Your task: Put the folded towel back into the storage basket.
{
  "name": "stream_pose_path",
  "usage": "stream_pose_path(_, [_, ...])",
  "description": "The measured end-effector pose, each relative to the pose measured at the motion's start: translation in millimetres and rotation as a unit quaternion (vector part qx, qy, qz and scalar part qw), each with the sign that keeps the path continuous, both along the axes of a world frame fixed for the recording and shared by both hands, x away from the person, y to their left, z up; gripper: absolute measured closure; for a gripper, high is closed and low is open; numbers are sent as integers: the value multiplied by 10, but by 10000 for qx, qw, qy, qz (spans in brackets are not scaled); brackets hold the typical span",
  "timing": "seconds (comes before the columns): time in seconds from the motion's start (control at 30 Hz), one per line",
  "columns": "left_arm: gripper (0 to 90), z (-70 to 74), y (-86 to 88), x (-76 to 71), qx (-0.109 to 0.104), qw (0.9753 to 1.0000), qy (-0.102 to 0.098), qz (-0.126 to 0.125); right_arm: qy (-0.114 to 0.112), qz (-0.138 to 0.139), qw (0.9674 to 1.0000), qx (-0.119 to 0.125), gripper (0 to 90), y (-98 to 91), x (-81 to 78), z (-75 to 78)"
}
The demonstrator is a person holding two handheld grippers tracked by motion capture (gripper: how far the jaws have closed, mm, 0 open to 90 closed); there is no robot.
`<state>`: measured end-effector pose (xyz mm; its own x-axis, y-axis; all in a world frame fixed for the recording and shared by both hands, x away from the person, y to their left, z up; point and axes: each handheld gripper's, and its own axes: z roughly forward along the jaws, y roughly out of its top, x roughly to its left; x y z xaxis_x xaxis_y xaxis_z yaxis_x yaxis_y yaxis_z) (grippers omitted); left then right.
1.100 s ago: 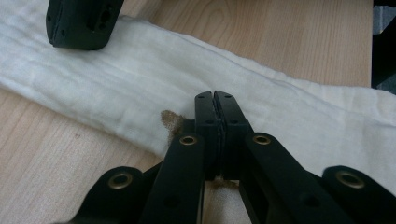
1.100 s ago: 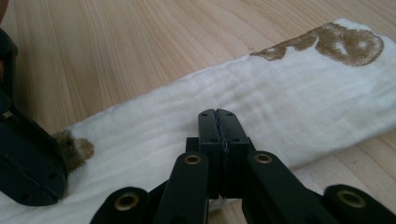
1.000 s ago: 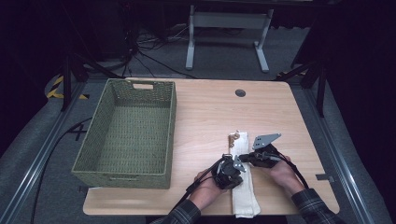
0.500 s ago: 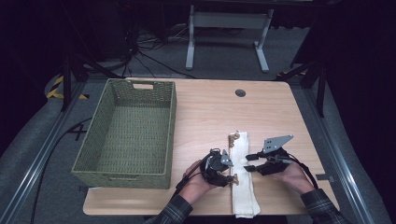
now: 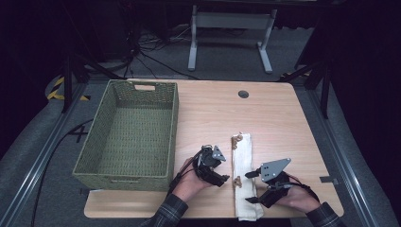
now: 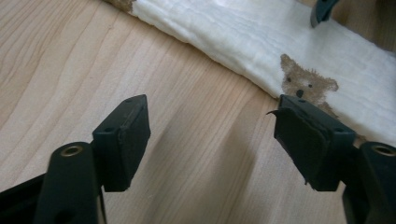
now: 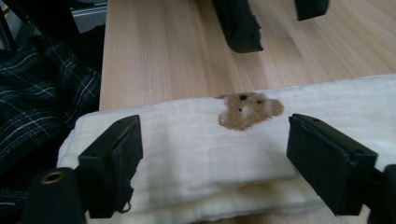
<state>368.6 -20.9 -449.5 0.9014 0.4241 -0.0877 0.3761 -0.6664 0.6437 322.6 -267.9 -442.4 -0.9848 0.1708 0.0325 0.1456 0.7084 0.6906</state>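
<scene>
A cream cloth (image 5: 244, 156) with brown bear prints lies folded into a long strip on the wooden table (image 5: 283, 123). My left gripper (image 5: 224, 169) sits just left of the strip, its jaws open over bare wood; in the left gripper view (image 6: 212, 135) the cloth (image 6: 243, 42) and a bear print (image 6: 308, 84) lie beyond them. My right gripper (image 5: 249, 187) is at the strip's near right side. Its open jaws (image 7: 215, 154) straddle the cloth (image 7: 187, 149) without pressing it. Both pairs of jaws have just been opening.
A green woven basket (image 5: 174, 118) stands on the table's left half with nothing in it. A cable hole (image 5: 243, 94) sits near the far edge. The strip's near end reaches the table's front edge, by a plaid sleeve (image 7: 42, 102).
Both grippers were shut together at the middle of the cloth; they have opened and drawn apart, left one leftward, right one to the right. The cloth stays flat.
</scene>
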Motion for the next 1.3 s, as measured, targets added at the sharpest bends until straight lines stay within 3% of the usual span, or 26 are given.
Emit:
stream_pose_path(0.3, [189, -41, -6, 18, 72, 9999, -34, 61, -84, 136, 9992, -370, 59, 137, -8, -183])
stream_pose_path(0.43, [188, -33, -5, 22, 155, 9999, -29, 40, -219, 129, 9990, -361, 63, 152, -53, -213])
stream_pose_path(0.6, [188, -36, -26, 20, 165, 9998, -39, 52, -214, 136, 9993, -262, 222, 105, -57, -192])
stream_pose_path(0.83, [204, 6, -69, 43, 127, 9999, -60, -7, -97, 376, 9992, -122, 645, 45, -77, -153])
stream_pose_path(1.03, [204, 69, -178, 105, 94, 9997, -191, -123, 116, 510, 9986, -56, 760, 15, -50, -153])
stream_pose_path(1.23, [202, 132, -311, 243, -22, 9992, -320, -245, 140, 598, 9981, -75, 766, 14, -61, -149])
stream_pose_path(1.3, [197, 154, -368, 295, 77, 9988, -342, -341, 121, 612, 9980, -104, 765, 16, -62, -146])
